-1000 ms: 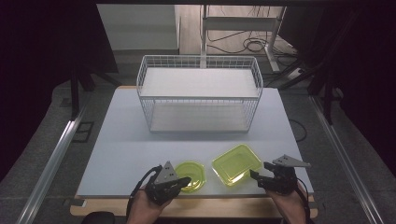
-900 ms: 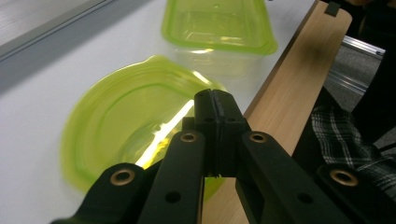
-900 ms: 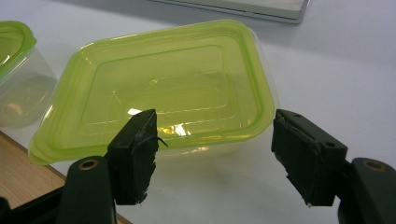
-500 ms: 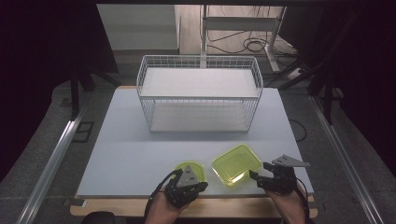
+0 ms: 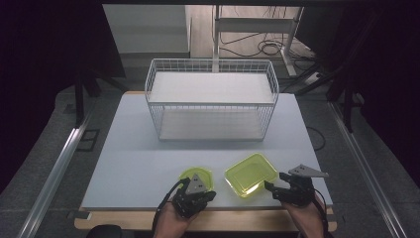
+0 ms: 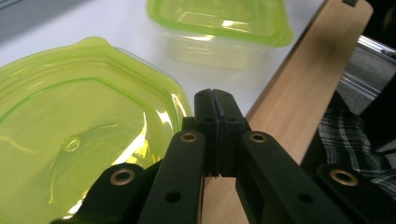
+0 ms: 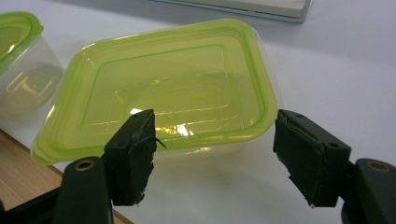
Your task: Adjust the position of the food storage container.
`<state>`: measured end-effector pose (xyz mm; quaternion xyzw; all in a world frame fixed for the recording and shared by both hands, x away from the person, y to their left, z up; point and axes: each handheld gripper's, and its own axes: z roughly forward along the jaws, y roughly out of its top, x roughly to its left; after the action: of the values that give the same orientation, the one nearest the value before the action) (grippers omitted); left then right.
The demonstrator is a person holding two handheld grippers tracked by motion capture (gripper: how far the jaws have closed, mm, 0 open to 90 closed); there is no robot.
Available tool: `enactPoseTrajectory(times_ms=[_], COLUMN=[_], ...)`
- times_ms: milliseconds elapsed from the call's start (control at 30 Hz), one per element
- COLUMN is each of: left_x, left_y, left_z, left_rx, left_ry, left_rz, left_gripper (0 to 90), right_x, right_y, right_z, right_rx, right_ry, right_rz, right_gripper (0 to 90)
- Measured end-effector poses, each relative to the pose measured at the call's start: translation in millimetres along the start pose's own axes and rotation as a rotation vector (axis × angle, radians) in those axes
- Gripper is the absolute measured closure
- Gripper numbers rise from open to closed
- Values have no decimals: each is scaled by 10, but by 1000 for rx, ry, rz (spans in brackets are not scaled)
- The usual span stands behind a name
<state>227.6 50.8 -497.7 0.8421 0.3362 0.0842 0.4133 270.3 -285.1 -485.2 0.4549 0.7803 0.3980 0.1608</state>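
Square container (glossy green lid) between parted jaws.

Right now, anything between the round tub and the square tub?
No. Bare white table separates the round tub from the square tub in the high view.

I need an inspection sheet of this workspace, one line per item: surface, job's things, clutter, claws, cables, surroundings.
Surface: white table top with a wooden front edge; no spills seen.
Job's things: round green-lidded container and rectangular green-lidded container, side by side near the front edge, lids on.
Clutter: nothing seen.
Claws: left claw shut, empty, beside the round container's rim; right claw open, its jaws standing either side of the rectangular container's near corner, not pressing it.
Cables: black cable trailing from the left claw; more cables on the floor behind the table.
Surroundings: white wire basket at the table's back, dark room around.
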Motion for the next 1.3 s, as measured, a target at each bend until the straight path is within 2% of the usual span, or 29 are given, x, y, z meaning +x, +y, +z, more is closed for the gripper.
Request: enactPoseTrajectory(times_ms=[733,867,1167,1300], left_x=[557,677,923,1008], left_y=[-123,-147,-211,-234], left_z=[-210,-260,-377,-409], left_rx=[-32,-30,-30,-39], left_ry=[136,165,220,235], left_rz=[-115,-124,-169,-189], left_gripper=[900,900,900,900], right_x=[15,17,15,12], right_y=[-6,-6,-1,6], right_z=[35,33,28,19], right_rx=[18,17,20,25], right_ry=[7,7,0,-1], right_rz=[-7,-9,-19,-9], right_gripper=[306,307,338,361])
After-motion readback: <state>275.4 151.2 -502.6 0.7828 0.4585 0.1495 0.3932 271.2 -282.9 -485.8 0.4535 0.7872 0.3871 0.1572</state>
